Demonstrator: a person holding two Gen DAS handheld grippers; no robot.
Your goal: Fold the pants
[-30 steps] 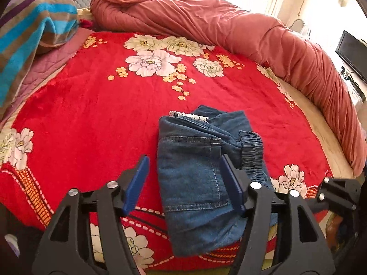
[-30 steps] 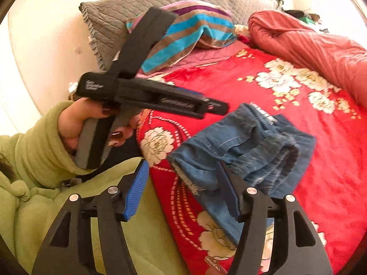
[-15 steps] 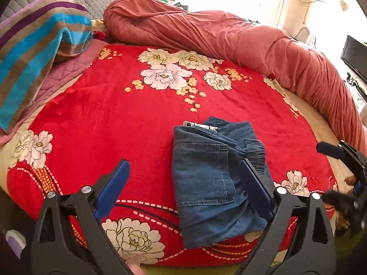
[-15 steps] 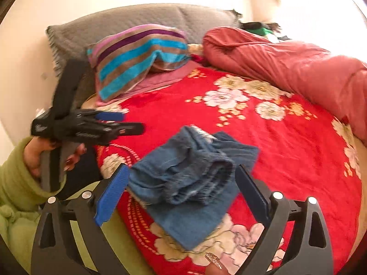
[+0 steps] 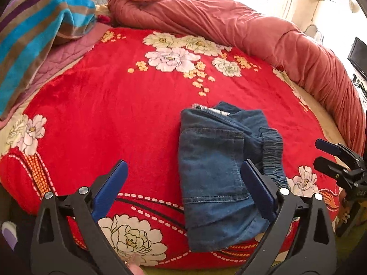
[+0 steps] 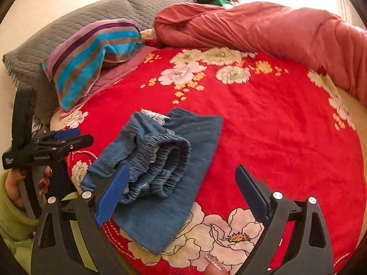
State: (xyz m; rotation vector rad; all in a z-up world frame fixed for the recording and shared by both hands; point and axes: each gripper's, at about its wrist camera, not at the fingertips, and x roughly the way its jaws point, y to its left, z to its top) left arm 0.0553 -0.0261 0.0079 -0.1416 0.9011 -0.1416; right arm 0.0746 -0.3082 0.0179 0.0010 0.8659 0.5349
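Observation:
The blue denim pants (image 5: pixel 213 171) lie folded in a compact bundle near the front edge of the red floral blanket (image 5: pixel 114 114), back pocket up. The gathered elastic waistband (image 6: pixel 165 160) is bunched on top. My left gripper (image 5: pixel 184 191) hovers open over the bundle's near end, gripping nothing. My right gripper (image 6: pixel 182 194) is open too, its left finger (image 6: pixel 112 194) over the waistband and its right one over bare blanket. Each gripper shows in the other's view: the right gripper (image 5: pixel 316 152) at the far right, the left gripper (image 6: pixel 86 136) at the far left in a green-sleeved hand.
A rolled pink-red quilt (image 5: pixel 252 29) runs along the far and right sides of the bed. A striped blue, brown and purple towel (image 6: pixel 91 52) lies over a grey quilted pillow (image 6: pixel 45 43) at the head. A dark screen (image 5: pixel 359 55) stands at the right.
Both grippers' jaws have spread much wider. The right gripper has swung rightwards and rolled, so the pants and the left gripper slid to the left of its view.

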